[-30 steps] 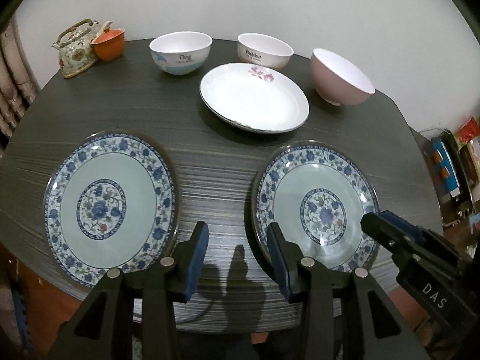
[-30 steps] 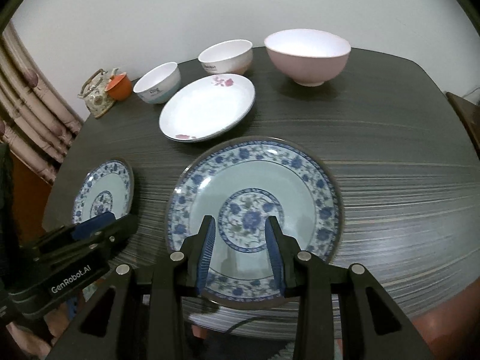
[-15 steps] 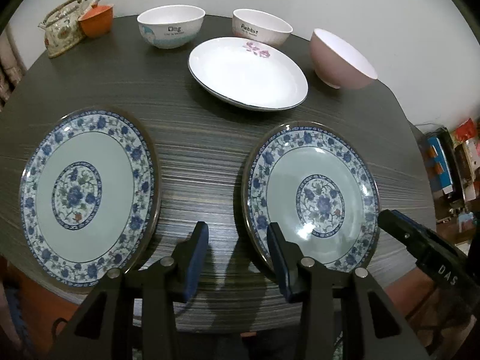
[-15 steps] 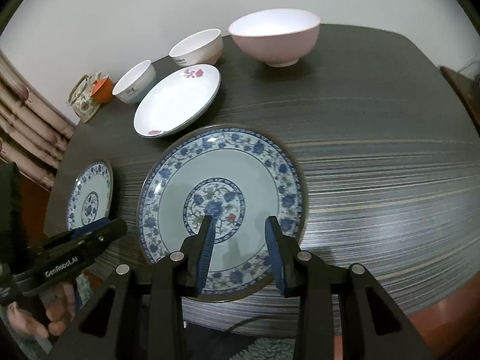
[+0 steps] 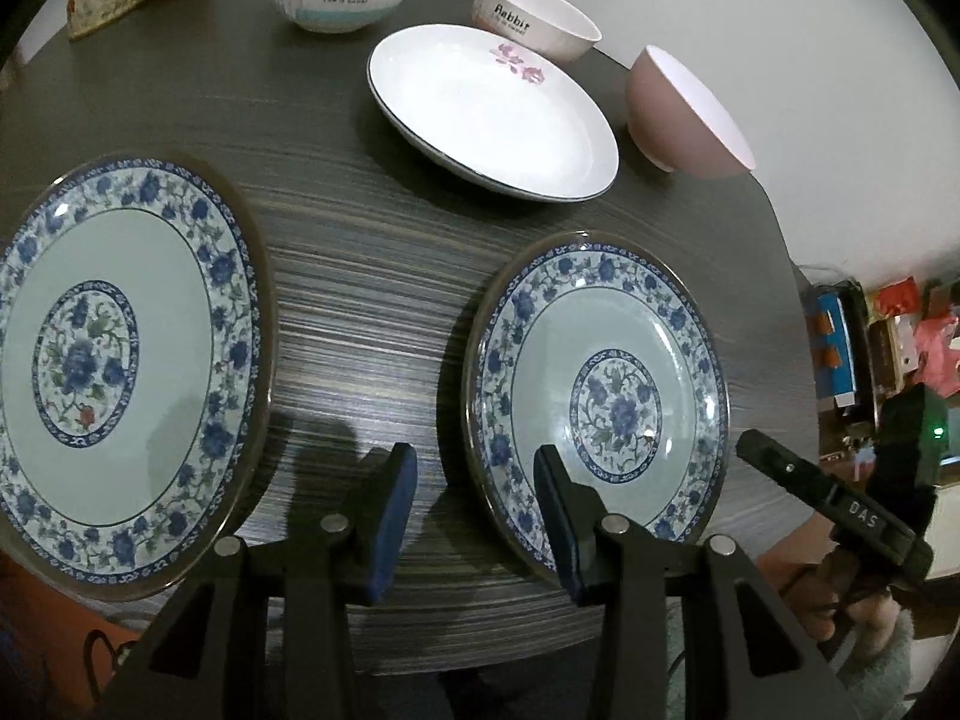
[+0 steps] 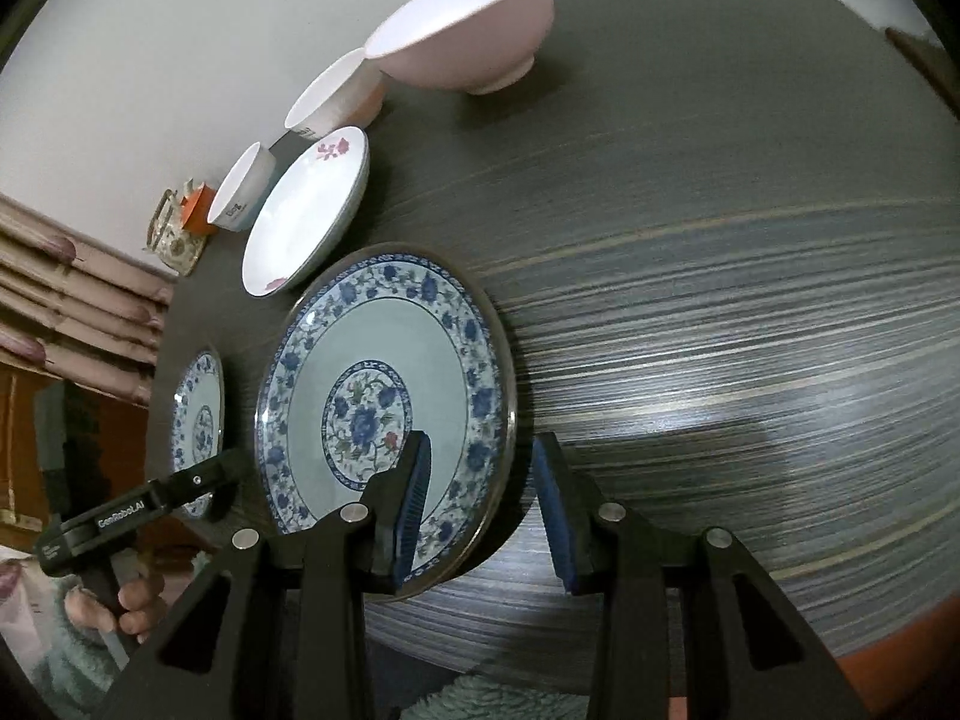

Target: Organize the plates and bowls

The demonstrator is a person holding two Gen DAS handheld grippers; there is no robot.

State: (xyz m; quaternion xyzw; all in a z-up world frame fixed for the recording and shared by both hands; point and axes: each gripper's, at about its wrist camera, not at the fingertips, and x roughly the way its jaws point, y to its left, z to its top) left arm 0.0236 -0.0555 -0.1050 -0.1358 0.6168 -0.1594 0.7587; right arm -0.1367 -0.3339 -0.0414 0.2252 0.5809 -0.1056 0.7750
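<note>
Right claw [image 6: 480, 501] spread, straddling near rim of blue plate [image 6: 384, 396]. Left claw [image 5: 474, 507] spread, empty, between 2 plates. Risk: glazed rim slipping, plate skidding off tabletop [image 6: 750, 300] edge.

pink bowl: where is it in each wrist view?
Left wrist: pink bowl upper right, beside the white plate.
Right wrist: pink bowl top centre, at the table's far edge.
Shared landmark: the white plate, with its pink flower.
</note>
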